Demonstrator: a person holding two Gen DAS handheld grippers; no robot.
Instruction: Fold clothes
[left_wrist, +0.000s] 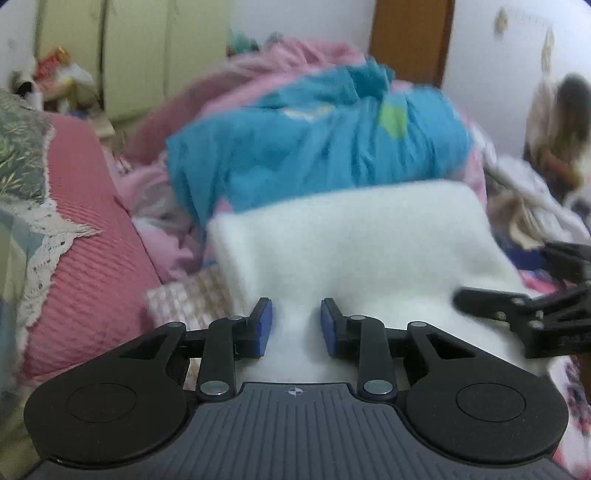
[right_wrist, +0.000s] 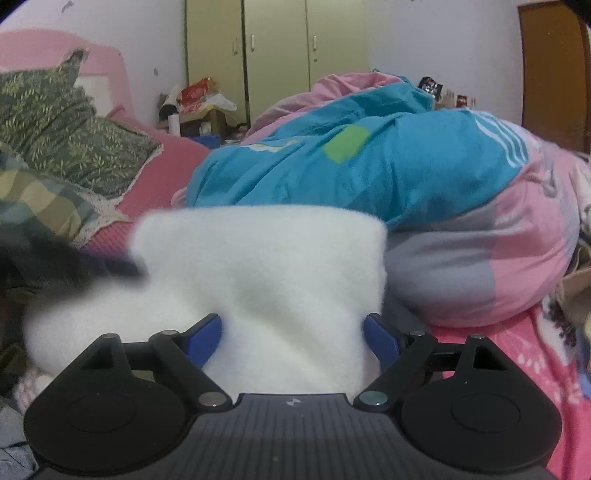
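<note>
Grippers over white fleece garment (left_wrist: 354, 251) on the bed.
I saw my left gripper (left_wrist: 296, 326) with pads narrowly apart, fleece between them, grip uncertain; my right gripper (right_wrist: 293, 343) gaped wide around a fold, pads not pressing. Only the left view caught the other gripper's black fingers; the right showed green pillows (right_wrist: 74, 147). Behind, a blue-and-pink quilt (right_wrist: 369, 166) blocked the wardrobe's (right_wrist: 277, 48) base.

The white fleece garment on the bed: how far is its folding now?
Done: the white fleece garment already lies as a compact folded block. In hand: the left gripper stands narrowed at its near edge; the right gripper is open around it. Left: the jumbled clothes behind remain unfolded.
</note>
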